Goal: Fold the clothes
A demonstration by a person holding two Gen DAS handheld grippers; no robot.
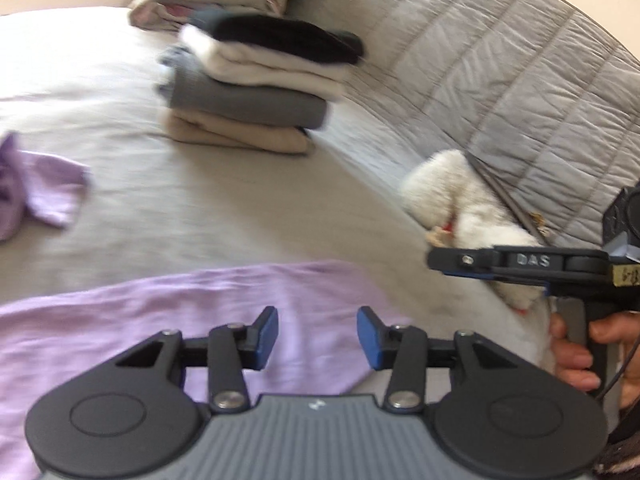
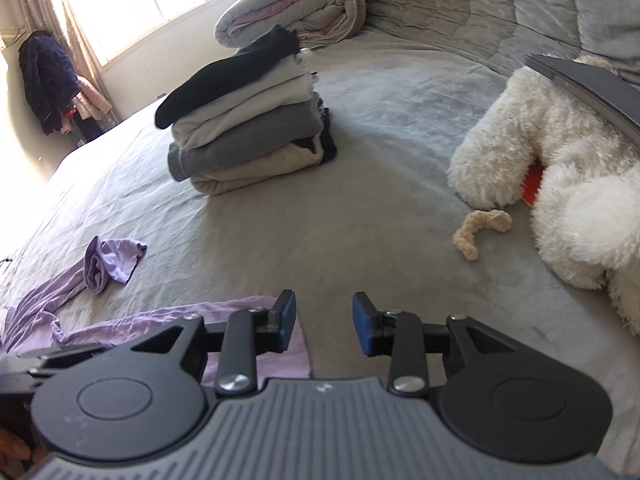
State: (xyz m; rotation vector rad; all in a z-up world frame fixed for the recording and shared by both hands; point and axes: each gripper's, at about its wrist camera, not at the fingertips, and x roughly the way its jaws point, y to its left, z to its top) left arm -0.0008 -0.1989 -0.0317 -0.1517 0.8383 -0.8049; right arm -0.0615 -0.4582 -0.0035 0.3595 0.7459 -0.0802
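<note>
Through the left wrist view, I am holding my left gripper [image 1: 317, 338] with its blue pads parted and nothing between them, hovering over the near edge of the lilac garment [image 1: 168, 320], which is lying spread on the bed [image 1: 240, 208] directly beneath and beyond the fingers. Past the lilac garment, farther up the bed, the stack of folded clothes [image 1: 256, 92] is sitting in tidy layers of black, white, grey and beige, so I am judging that part of the folding is done while the lilac piece is lying loose, one sleeve [image 1: 44, 184] trailing out to its left. My right gripper [image 1: 516, 266] is showing side-on to the right of the garment, in front of a white plush toy [image 1: 472, 208]; from here I cannot tell how its jaws are standing. Through the right wrist view, I am seeing my right gripper [image 2: 324, 330] gaping and empty as well, poised at the garment's right-hand corner: the lilac garment [image 2: 168, 320] is running under the left finger and away to the left, its crumpled sleeve [image 2: 110, 264] lying beyond it, toward the stack of folded clothes [image 2: 248, 120]. Right of the garment, a small cream rope toy [image 2: 480, 230] is lying just beside the plush toy [image 2: 560, 184].
</note>
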